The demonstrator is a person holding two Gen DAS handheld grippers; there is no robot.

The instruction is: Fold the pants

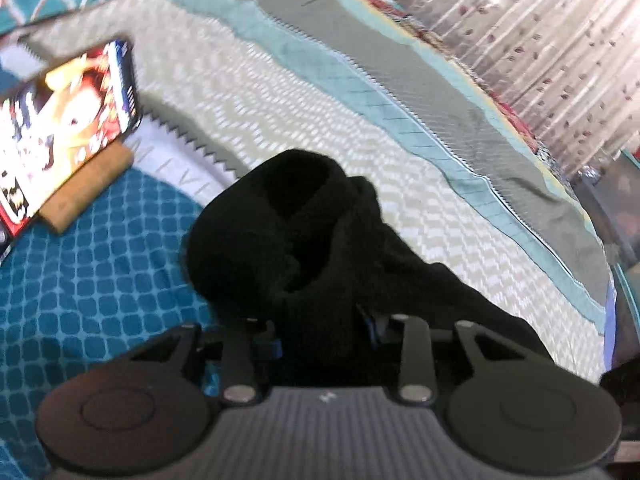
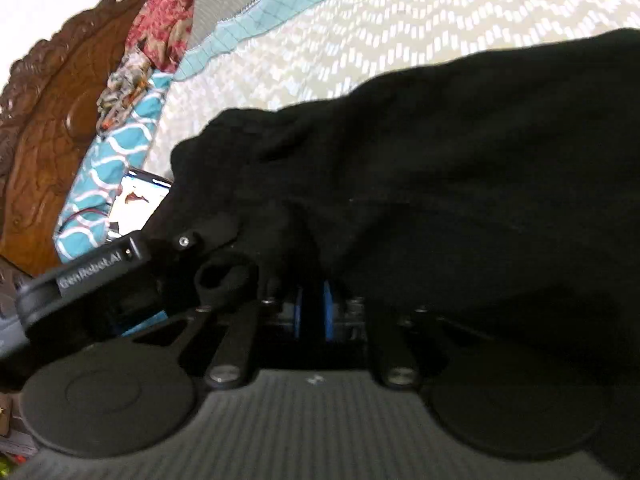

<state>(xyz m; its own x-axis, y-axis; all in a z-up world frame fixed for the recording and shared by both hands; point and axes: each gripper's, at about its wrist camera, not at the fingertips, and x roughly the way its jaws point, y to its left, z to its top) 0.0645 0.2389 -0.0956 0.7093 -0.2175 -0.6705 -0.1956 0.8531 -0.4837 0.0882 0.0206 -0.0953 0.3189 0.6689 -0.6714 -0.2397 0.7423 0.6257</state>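
Black pants (image 1: 304, 240) bunched on the bed's cream-patterned cover (image 1: 280, 92), near edge | my left gripper (image 1: 324, 332) clamped on a fold of them | my right gripper (image 2: 314, 308) pinched tight on the cloth too | phone (image 1: 60, 128) lit, far left

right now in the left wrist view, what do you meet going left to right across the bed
phone propped on a brown block → bunched black pants above the left gripper → grey and teal border strip of the bedspread → floral curtain
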